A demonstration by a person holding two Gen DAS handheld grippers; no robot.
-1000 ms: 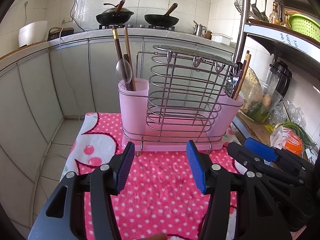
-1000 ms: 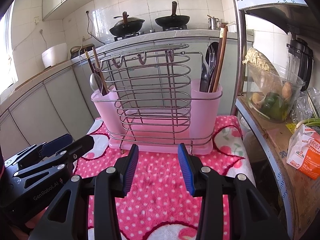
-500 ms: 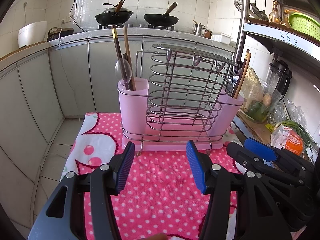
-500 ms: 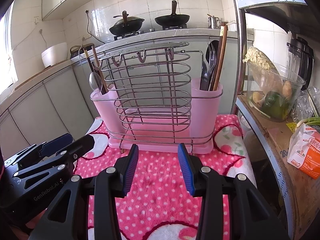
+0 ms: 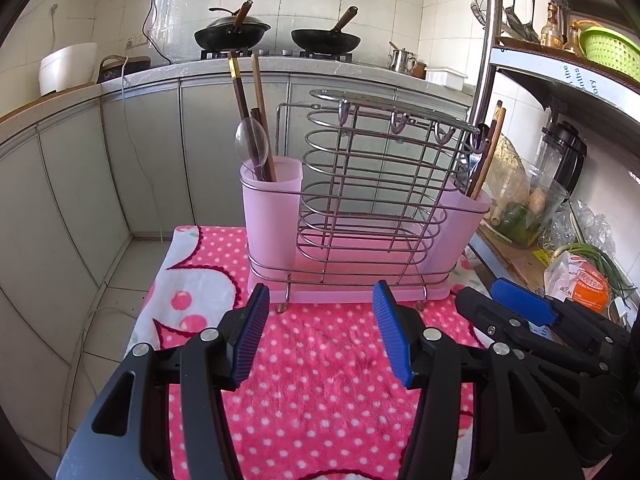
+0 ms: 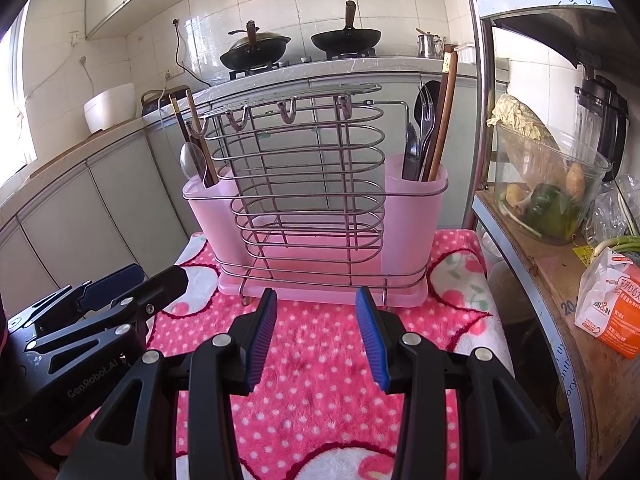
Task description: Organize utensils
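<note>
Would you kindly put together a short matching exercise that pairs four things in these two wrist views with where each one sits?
Things:
1. clear spoon
2. fork
3. two woks
4. carton

Places:
A. on the stove at the back counter
B. in the caddy's left pink cup, beside chopsticks
C. on the wooden shelf at the right
D. in the caddy's right pink cup

Pairs: 1-B, 2-D, 3-A, 4-C
</note>
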